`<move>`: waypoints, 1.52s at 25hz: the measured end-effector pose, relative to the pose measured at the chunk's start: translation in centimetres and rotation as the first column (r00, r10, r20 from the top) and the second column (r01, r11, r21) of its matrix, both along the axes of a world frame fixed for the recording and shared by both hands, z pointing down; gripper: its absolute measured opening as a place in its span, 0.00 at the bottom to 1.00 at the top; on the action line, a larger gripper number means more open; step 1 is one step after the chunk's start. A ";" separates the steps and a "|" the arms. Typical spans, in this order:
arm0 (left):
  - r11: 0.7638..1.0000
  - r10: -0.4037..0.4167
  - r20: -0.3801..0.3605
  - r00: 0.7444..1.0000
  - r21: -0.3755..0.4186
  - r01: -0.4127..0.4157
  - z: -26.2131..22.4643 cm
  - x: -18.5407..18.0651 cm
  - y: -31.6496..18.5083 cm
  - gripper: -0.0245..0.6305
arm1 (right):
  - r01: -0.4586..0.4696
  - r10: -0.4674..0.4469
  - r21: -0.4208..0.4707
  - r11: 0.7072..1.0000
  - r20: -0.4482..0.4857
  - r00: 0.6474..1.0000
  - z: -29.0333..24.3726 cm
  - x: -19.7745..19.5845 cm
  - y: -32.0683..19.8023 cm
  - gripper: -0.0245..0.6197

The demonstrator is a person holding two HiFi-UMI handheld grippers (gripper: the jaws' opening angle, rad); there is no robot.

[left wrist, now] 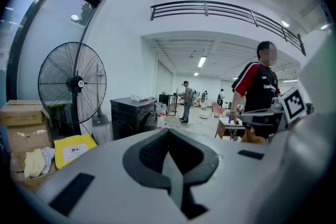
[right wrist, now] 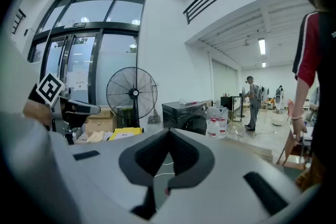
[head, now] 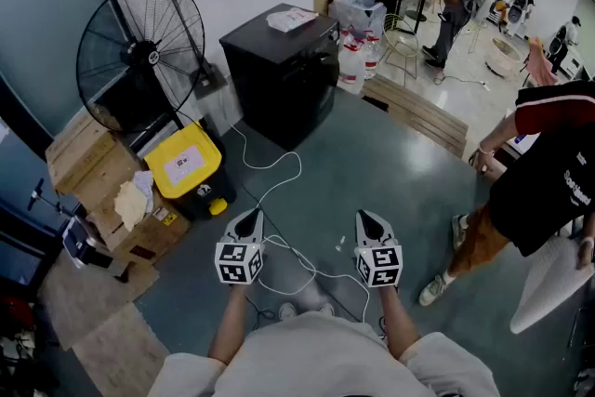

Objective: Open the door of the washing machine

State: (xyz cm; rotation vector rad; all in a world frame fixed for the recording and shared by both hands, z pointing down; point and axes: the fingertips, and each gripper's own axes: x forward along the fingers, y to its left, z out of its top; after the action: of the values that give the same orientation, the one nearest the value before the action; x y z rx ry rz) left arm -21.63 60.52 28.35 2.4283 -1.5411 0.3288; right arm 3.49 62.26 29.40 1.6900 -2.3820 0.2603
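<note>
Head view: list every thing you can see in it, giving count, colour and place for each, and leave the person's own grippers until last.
washing machine: one, black, ahead by the white wall
papers: small pile, white, on the washing machine
fan: one, black, left of the washing machine
yellow box: one, yellow, on the floor below the fan
cardboard boxes: several, brown, far left
cable: one or more, white, looping across the floor
water bottles: several, clear, right of the washing machine
bystander: one, black and red top, right edge
left gripper: one, grey, low centre, jaws shut, empty
right gripper: one, grey, beside it, jaws shut, empty
</note>
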 end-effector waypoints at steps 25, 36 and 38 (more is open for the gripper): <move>1.000 -0.020 0.025 0.999 -0.020 0.020 1.1 6.1 1.8 0.05 | 0.018 -0.018 -0.013 1.000 0.020 1.000 1.8 5.9 0.9 0.04; 0.998 -0.039 0.022 0.999 -0.053 0.040 2.9 6.2 -1.4 0.05 | 0.037 -0.037 -0.041 0.998 0.009 0.999 3.3 6.2 -2.8 0.04; 0.998 -0.038 0.019 0.999 -0.056 0.038 3.3 6.5 -2.6 0.05 | 0.038 -0.038 -0.044 0.998 0.003 0.999 3.5 6.3 -3.9 0.04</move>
State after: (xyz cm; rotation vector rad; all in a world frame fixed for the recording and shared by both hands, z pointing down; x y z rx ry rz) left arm -15.16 57.94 31.66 2.3565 -1.5616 0.3822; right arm 9.80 58.40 32.92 1.6241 -2.3895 0.3065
